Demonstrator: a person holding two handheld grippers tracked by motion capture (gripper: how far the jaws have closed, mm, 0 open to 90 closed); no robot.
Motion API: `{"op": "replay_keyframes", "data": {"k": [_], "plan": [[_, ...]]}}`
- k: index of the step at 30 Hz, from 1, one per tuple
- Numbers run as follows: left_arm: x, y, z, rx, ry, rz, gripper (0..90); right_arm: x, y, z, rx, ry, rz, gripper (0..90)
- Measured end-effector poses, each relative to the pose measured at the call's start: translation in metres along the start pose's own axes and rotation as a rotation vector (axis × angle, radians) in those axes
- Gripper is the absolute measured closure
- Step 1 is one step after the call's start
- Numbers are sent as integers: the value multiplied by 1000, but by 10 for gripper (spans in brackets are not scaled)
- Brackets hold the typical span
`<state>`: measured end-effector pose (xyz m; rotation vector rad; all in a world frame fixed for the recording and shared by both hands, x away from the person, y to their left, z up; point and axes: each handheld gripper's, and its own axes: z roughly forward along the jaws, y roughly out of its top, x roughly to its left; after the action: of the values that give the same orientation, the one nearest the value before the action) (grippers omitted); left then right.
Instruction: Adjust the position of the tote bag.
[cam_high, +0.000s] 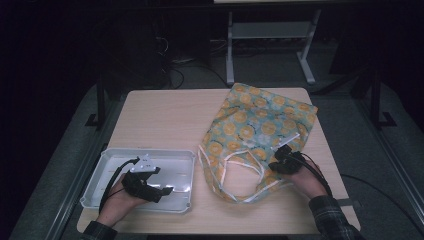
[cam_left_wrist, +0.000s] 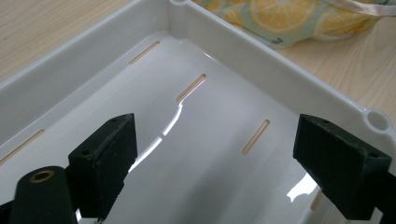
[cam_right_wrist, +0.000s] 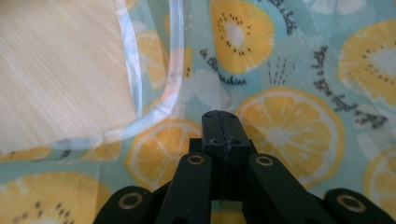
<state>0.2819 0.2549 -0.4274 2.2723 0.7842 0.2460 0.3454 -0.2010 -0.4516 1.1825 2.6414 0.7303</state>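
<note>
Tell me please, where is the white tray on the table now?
In the high view, the white tray lies at the table's near left, beside the fruit-print bag; the left gripper hovers open over it.

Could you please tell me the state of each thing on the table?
Fruit-print bag: lying flat, handles spread toward the near edge.
White tray: upright, nothing inside.
Left gripper: open, over the tray.
Right gripper: fingers shut, resting on the bag; whether it pinches fabric is unclear.
</note>
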Motion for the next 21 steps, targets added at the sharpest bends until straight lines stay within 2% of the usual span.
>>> {"op": "replay_keyframes", "data": {"k": [4, 7, 15, 21], "plan": [[0, 0, -1, 1, 4, -1, 133, 0, -6, -4, 9, -4, 0, 895], [0, 1, 0, -8, 3, -7, 135, 1, -13, -10, 38, -23, -12, 895], [-3, 4, 2, -8, 1, 2, 135, -1, -27, -19, 56, -25, -4, 896], [-4, 7, 3, -10, -2, 8, 138, -8, -40, -27, 61, -28, 29, 896]]}}
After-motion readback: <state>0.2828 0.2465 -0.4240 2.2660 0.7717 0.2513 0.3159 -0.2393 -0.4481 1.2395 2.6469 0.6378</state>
